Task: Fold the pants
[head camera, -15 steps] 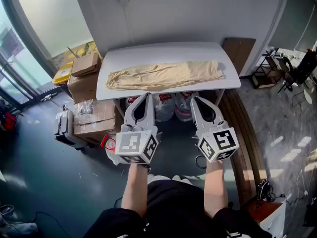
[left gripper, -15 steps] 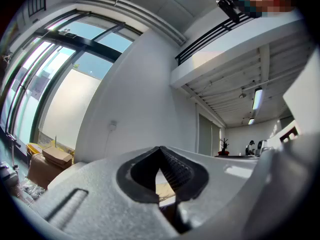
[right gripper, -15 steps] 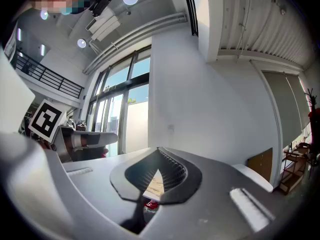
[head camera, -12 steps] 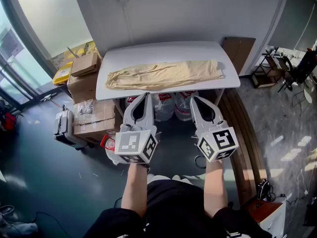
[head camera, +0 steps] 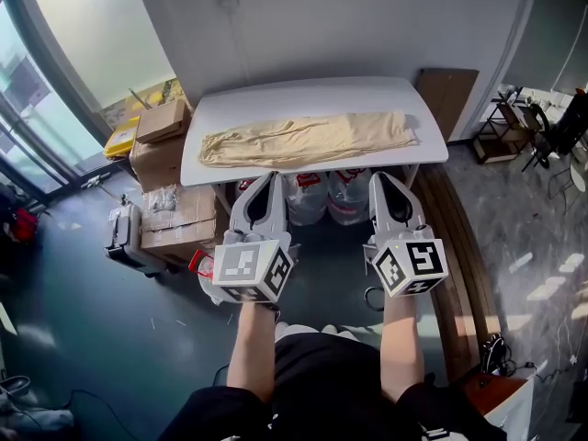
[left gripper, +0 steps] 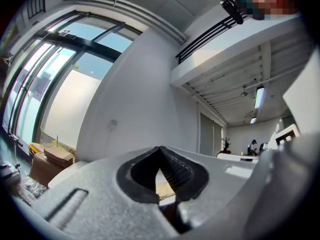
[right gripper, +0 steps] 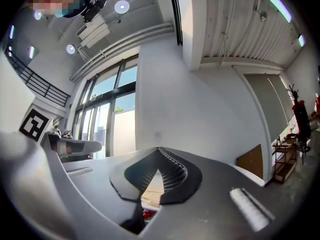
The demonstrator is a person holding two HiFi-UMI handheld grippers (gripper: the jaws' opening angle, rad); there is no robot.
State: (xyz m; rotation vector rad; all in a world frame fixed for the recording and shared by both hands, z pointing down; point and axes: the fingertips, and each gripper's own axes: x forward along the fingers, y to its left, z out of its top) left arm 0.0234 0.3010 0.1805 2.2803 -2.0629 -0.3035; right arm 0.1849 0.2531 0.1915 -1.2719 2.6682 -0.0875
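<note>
Pants (head camera: 308,140), head view: beige, soft, wrinkled cloth, laid flat as one long narrow strip along the table, well apart from both grippers.
Table (head camera: 312,97), head view: smooth white top with rounded corners, set against a pale wall.
Under the table, head view: clear plastic water bottles (head camera: 328,196) with red labels, standing side by side.
Cardboard boxes (head camera: 165,145), head view: brown, stacked beside the table's left end; flaps shut, contents hidden.
Left gripper (head camera: 270,176), head view: grey grainy plastic tapering to a point just short of the table's near edge.
Right gripper (head camera: 378,176), head view: same build, held beside the left one, also short of the near edge.
Left gripper, left gripper view: jaws pressed together at the tips, pinching nothing; black ribbed left pads (left gripper: 173,169) bow apart behind the tips, and a sliver of beige cloth shows through that opening.
Right gripper, right gripper view: jaws pressed together, empty; ribbed right pads (right gripper: 173,174) frame beige cloth and a spot of red.
</note>
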